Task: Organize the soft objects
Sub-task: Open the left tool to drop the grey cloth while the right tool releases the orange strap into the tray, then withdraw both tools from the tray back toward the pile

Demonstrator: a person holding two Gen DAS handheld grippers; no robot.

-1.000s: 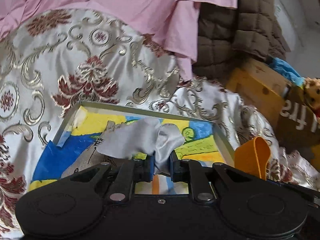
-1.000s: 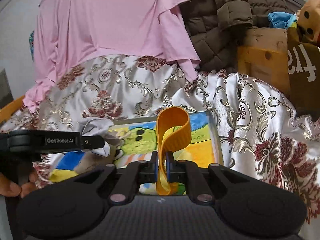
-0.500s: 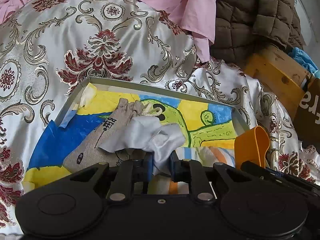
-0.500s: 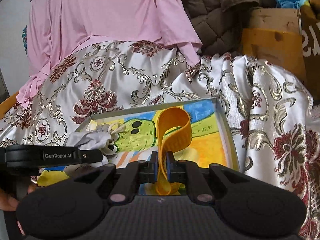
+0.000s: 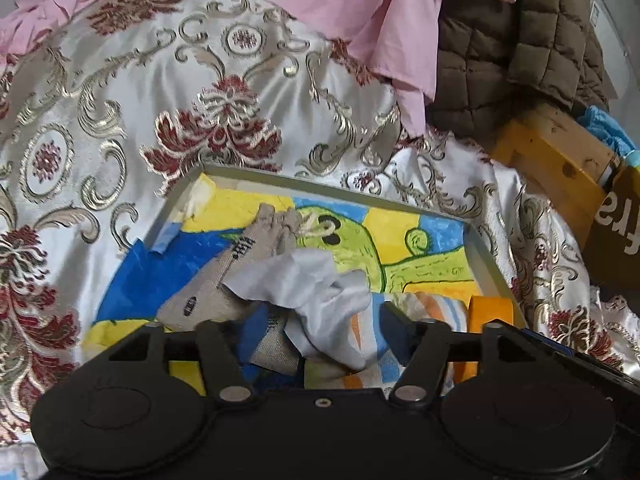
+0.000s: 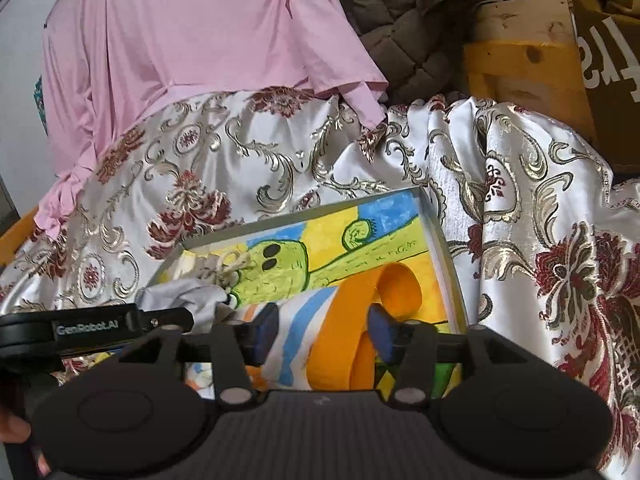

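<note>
A brocade-draped surface (image 5: 120,92) carries a painted tray (image 5: 486,264). Both tongs are opening: grey cloth (image 5: 320,292) lies loose between the left tongs (image 5: 320,324), orange band (image 6: 360,320) between the right tongs (image 6: 322,330). Both pieces now rest in the tray.

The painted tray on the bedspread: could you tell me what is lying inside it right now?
Inside the tray lie a grey cloth, a beige drawstring pouch, a striped fabric piece and an orange band. They cover part of the tray's painted bottom, so anything beneath stays hidden.
</note>
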